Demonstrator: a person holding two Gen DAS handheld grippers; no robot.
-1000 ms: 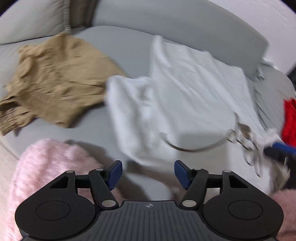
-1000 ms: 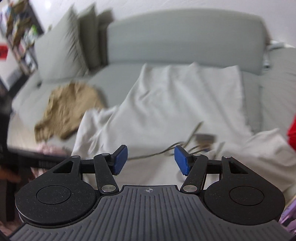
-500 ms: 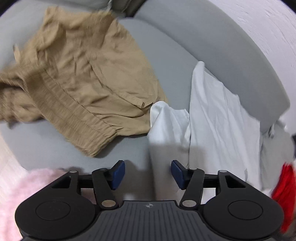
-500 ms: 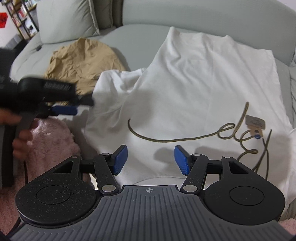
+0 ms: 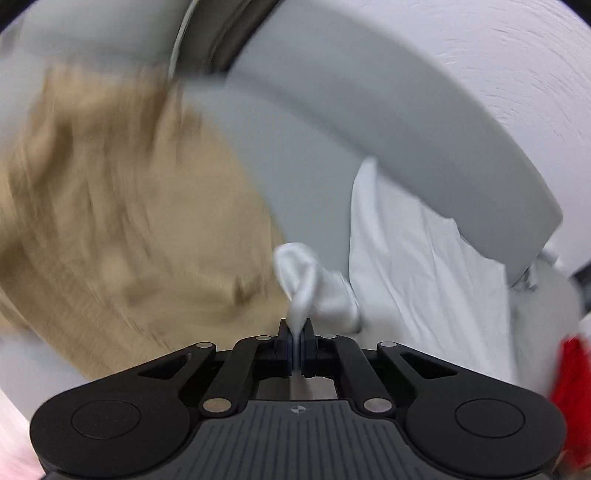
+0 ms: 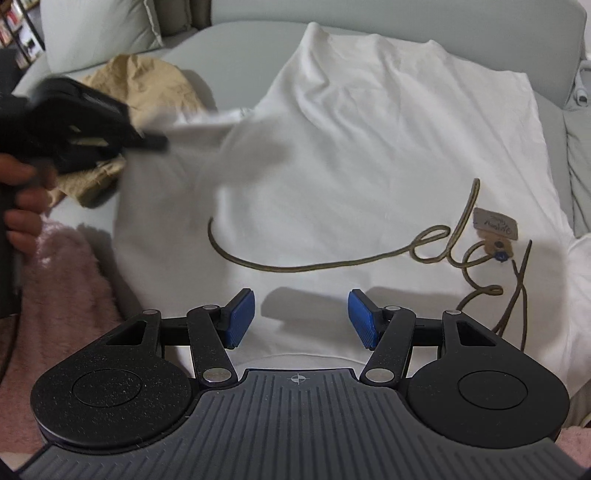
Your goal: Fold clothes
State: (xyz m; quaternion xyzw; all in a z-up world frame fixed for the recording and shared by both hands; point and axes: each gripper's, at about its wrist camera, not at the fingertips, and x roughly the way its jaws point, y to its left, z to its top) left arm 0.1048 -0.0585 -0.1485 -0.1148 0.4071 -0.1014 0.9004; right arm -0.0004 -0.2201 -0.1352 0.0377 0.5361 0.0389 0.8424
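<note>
A white T-shirt (image 6: 351,147) lies spread on the grey sofa seat, with an olive cord (image 6: 314,264) and a paper tag (image 6: 495,225) on it. My left gripper (image 5: 295,334) has its jaws closing, and the pads pinch a bunched edge of the white T-shirt (image 5: 306,280) near its left sleeve. From the right wrist view the left gripper (image 6: 159,142) shows as a blurred black shape at that corner, held by a hand (image 6: 22,199). My right gripper (image 6: 301,319) hovers open over the shirt's near hem, nothing between its blue pads.
A crumpled tan garment (image 5: 110,221) lies left of the shirt on the seat. A pink fluffy cloth (image 6: 62,280) sits at the near left, and a red garment (image 5: 572,373) at the right edge. The sofa backrest (image 5: 369,110) and a cushion (image 6: 96,26) bound the far side.
The left gripper swung left to the shirt's sleeve corner and shut on it, lifting a fold. The right gripper dropped closer to the near hem and stayed open.
</note>
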